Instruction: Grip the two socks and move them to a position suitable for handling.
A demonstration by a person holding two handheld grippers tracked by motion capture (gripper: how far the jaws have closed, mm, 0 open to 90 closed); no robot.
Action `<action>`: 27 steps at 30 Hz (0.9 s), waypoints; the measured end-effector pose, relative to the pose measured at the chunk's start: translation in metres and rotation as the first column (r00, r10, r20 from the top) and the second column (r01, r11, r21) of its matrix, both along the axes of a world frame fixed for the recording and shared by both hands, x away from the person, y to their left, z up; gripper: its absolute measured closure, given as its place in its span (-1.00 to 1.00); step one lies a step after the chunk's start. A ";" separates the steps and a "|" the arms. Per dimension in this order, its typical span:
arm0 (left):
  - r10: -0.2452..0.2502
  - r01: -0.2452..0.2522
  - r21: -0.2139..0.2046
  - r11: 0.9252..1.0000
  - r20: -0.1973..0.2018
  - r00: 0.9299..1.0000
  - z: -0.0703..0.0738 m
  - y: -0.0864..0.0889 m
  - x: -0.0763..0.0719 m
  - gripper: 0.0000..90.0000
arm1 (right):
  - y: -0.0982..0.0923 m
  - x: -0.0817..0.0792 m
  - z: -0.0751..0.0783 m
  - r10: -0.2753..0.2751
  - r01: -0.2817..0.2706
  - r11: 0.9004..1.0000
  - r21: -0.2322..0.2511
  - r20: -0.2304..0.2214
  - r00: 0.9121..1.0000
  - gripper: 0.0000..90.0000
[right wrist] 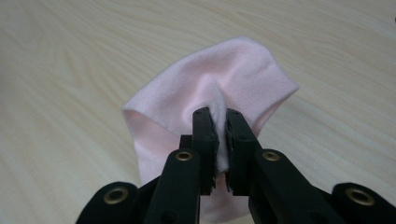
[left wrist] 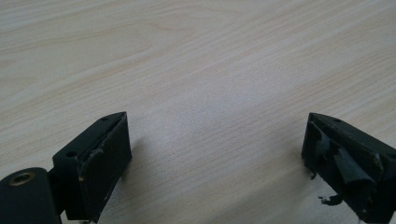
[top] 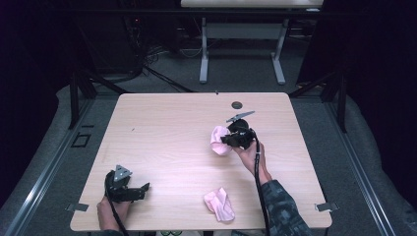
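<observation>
- Where the near edge of the table (top: 162,216) meets the person's side, the left gripper (top: 142,189) rests low on the bare wood at the left corner. In the left gripper view its jaws stand spread wide apart, with nothing but wood grain between them.
- A second pink sock (top: 220,204) lies crumpled on the table close to the near edge, just left of the right forearm, well apart from both grippers.
- Farther in, right of centre, the right gripper (top: 227,139) is pressed together on the pink sock (top: 219,140). In the right gripper view the jaws pinch a raised fold of the fabric, and the rest of the sock (right wrist: 224,79) spreads beyond the fingertips (right wrist: 204,122) toward the table.
- Handling, as a judgement: the sock is light, soft knit fabric with no stiffness. It will sag and drape from whichever point is pinched, and the hanging part may swing or drag on the wood. It is neither fragile nor slippery, so a firm pinch should hold.
- Where to take hold: a gathered fold, as pinched now, gives the pads several layers to bite. To spread or pair the sock, a second pinch at the open cuff or the toe edge would serve better.
- Beyond the far edge stand a grey floor and the legs of another table (top: 241,29).
</observation>
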State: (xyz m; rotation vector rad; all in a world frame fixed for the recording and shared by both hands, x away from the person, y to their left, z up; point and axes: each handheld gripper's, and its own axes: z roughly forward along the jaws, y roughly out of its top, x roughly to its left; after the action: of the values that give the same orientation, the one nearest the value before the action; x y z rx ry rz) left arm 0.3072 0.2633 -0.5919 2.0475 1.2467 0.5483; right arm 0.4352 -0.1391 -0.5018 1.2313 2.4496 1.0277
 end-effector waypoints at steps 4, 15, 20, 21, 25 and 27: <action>-0.001 0.001 0.000 1.000 -0.002 1.000 0.000 0.000 0.000 -0.82 | 0.004 -0.022 0.003 0.041 -0.041 0.999 -0.015 0.004 0.999 0.87; 0.002 -0.002 -0.001 1.000 -0.001 1.000 0.000 0.000 0.000 -0.82 | 0.021 -0.052 -0.030 0.110 -0.115 0.992 -0.060 -0.078 0.991 0.85; 0.003 -0.003 -0.002 1.000 -0.001 1.000 0.000 0.000 0.000 -0.82 | 0.027 -0.050 -0.049 0.115 -0.126 0.988 -0.087 -0.124 0.986 0.82; 0.003 -0.003 -0.002 1.000 0.000 1.000 0.000 0.000 0.000 -0.82 | 0.027 -0.050 -0.051 0.114 -0.125 0.988 -0.091 -0.122 0.986 0.82; 0.007 -0.007 -0.006 1.000 -0.001 1.000 0.000 0.000 0.000 -0.82 | 0.027 -0.048 -0.057 0.115 -0.126 0.989 -0.077 -0.131 0.985 0.79; 0.007 -0.007 -0.005 1.000 -0.002 1.000 0.000 0.000 0.000 -0.82 | 0.027 -0.049 -0.058 0.114 -0.123 0.990 -0.070 -0.122 0.986 0.70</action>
State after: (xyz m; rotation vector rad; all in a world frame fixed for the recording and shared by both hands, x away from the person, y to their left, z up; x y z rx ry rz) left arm 0.3076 0.2633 -0.5921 2.0404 1.2557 0.5462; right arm 0.3864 -0.1123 -0.5594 1.1659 2.6542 0.9027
